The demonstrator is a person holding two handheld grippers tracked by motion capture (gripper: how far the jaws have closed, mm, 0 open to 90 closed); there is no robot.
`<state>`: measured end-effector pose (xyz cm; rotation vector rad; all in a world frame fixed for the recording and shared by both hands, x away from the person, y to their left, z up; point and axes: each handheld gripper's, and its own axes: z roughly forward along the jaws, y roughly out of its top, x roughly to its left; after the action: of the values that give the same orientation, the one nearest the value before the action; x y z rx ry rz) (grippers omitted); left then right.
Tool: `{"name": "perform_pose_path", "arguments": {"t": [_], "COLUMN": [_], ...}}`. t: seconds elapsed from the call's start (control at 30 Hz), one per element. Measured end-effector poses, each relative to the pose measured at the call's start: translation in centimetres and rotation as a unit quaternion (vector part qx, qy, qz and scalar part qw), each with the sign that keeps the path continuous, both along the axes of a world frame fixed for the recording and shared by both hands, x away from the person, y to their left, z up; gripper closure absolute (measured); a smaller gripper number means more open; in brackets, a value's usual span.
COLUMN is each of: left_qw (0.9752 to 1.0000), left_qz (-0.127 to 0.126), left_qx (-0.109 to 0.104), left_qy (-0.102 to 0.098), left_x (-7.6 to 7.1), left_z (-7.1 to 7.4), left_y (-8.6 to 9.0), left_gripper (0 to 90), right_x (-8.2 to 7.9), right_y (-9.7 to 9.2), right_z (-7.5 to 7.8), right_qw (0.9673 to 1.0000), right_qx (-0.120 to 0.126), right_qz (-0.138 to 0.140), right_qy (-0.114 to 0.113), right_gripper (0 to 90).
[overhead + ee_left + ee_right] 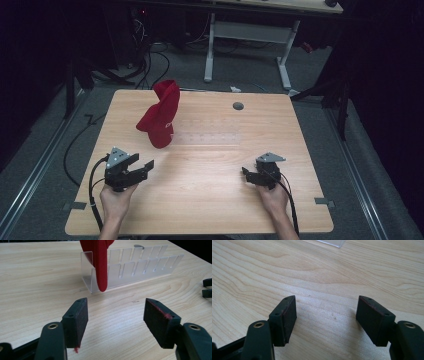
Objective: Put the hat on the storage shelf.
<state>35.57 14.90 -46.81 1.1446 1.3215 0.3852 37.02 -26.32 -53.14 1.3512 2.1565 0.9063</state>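
Note:
A red cap [161,114] stands propped in the left end of a clear acrylic slotted rack [207,134] on the wooden table [200,200]. In the left gripper view the cap [100,262] hangs over the rack's [140,267] near end, just beyond my jaws. My left gripper [144,167] is open at the table's front left, short of the cap, with nothing between its pads [77,320]. My right gripper [246,173] is open at the front right over bare wood, its pads [372,317] empty.
A round grey grommet [238,106] sits near the table's far edge. A white-legged desk [250,35] and loose cables [150,65] lie beyond the table on the floor. The other gripper's tips [207,287] show at the right edge of the left gripper view.

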Motion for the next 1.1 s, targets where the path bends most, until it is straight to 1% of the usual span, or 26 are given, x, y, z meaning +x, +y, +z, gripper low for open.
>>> {"name": "perform_pose_path", "arguments": {"t": [0.23, 0.4, 0.5, 0.83, 1.03, 1.1], "left_qw": [0.9999, 0.9999, 0.9998, 0.9993, 0.9987, 0.9983], "left_qz": [-0.001, -0.001, -0.004, -0.015, -0.012, -0.011], "left_qx": [-0.004, -0.005, 0.003, 0.01, 0.02, 0.028], "left_qy": [0.01, 0.013, 0.017, 0.032, 0.045, 0.051], "left_x": [-0.3, -0.4, -0.3, -0.3, 0.1, 0.3], "left_z": [-0.9, -1.5, -1.9, -3.1, -4.1, -4.5], "left_y": [-0.2, -0.5, -0.7, -2.0, -2.5, -2.7], "left_gripper": [36.5, 36.5, 36.5, 36.1, 34.6, 34.1], "right_x": [0.0, 0.0, 0.0, -0.1, -0.1, -0.1], "right_y": [0.0, 0.0, 0.1, 0.1, 0.1, 0.1], "right_z": [0.0, 0.0, 0.0, 0.0, 0.0, 0.0], "right_qw": [1.0, 1.0, 1.0, 1.0, 1.0, 1.0], "right_qx": [0.0, 0.001, 0.0, 0.001, 0.001, 0.001], "right_qz": [0.0, 0.0, 0.0, 0.0, 0.0, 0.0], "right_qy": [0.0, 0.001, 0.0, 0.001, 0.001, 0.001], "right_gripper": [33.1, 33.1, 33.1, 33.1, 33.0, 33.1]}}
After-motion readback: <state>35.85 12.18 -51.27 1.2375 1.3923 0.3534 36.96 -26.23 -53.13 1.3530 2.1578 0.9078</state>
